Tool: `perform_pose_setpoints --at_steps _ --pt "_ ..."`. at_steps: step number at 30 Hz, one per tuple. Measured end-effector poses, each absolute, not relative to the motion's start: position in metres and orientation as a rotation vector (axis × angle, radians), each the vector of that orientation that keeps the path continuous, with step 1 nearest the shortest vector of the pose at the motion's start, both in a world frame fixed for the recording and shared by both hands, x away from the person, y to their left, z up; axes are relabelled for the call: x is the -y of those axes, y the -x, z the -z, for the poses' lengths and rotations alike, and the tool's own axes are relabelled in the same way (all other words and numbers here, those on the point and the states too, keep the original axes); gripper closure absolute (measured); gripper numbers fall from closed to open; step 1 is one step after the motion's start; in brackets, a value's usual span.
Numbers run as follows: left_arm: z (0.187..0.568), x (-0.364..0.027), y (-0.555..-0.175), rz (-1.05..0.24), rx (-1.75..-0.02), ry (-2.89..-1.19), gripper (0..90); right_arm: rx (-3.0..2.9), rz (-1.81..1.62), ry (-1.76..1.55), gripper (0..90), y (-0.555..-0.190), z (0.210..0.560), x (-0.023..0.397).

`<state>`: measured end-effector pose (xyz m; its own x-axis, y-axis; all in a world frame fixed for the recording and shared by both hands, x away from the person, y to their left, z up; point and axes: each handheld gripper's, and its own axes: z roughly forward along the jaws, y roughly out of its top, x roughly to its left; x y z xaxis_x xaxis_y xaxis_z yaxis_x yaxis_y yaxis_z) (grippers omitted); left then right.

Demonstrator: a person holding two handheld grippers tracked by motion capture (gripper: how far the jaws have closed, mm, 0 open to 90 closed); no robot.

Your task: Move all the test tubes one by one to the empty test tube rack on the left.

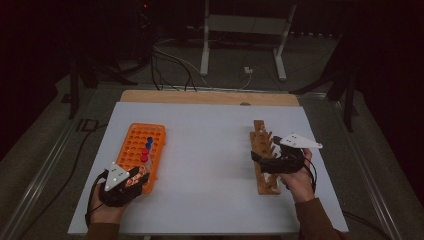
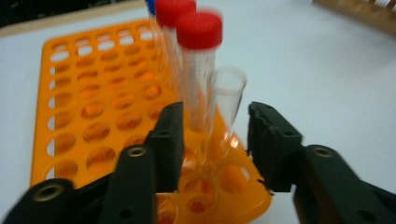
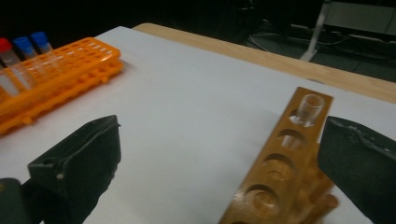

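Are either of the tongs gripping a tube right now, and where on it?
Neither. The left tongs stand open around the uncapped clear tube in the orange rack, pads clear of it. The right tongs are open over the wooden rack.

Dim, dark-edged room beyond a brightly lit white table [image 1: 210,150]; close views soft, perhaps motion-blurred.

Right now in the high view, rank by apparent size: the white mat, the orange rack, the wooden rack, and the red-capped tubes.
1. White mat, largest by far.
2. Orange rack and wooden rack: too alike to rank; the orange one is wider, the wooden one longer.
3. Red-capped tubes, smallest.
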<state>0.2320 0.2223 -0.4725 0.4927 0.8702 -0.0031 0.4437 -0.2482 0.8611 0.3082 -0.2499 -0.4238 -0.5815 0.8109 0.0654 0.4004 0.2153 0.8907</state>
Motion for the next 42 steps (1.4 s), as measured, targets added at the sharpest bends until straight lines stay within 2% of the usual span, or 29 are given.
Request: perform_pose_setpoints --at_steps 2,5,9,16,21,23,26,29,36,39,42 --pt "0.469 -0.222 -0.231 -0.62 -1.088 -1.842 48.5 -2.075 -1.312 -1.13 0.1 -0.312 0.423 0.253" --pt "0.465 -0.217 -0.232 -0.656 -1.103 -1.818 35.4 -2.072 -1.287 -1.154 0.1 -0.32 0.425 0.257" --pt "0.459 -0.211 -0.233 -0.671 -1.108 -1.798 22.5 -2.071 -1.241 -1.195 1.1 -0.332 0.431 0.261" --pt "0.444 -0.194 -0.235 -0.697 -1.089 -1.782 11.7 -2.101 -1.177 -1.189 2.3 -0.348 0.431 0.262" --pt "0.434 -0.177 -0.242 -0.697 -1.073 -1.782 1.5 -2.109 -1.124 -1.203 8.6 -0.364 0.431 0.26" --pt "0.432 -0.169 -0.244 -0.686 -1.061 -1.793 0.2 -2.106 -1.106 -1.226 11.8 -0.37 0.433 0.26" --pt "0.429 -0.158 -0.247 -0.676 -1.03 -1.805 0.2 -2.114 -1.097 -1.247 20.9 -0.379 0.437 0.261" --pt "0.427 -0.15 -0.249 -0.664 -1.011 -1.798 0.1 -2.116 -1.079 -1.259 37.5 -0.386 0.442 0.261" --pt "0.43 -0.139 -0.256 -0.624 -0.988 -1.815 0.2 -2.082 -1.033 -1.244 63.7 -0.396 0.448 0.259" --pt "0.433 -0.134 -0.258 -0.609 -0.982 -1.824 0.2 -2.094 -1.023 -1.239 71.8 -0.4 0.45 0.258" --pt "0.435 -0.132 -0.26 -0.594 -0.98 -1.826 0.2 -2.102 -1.025 -1.247 74.6 -0.403 0.452 0.257"
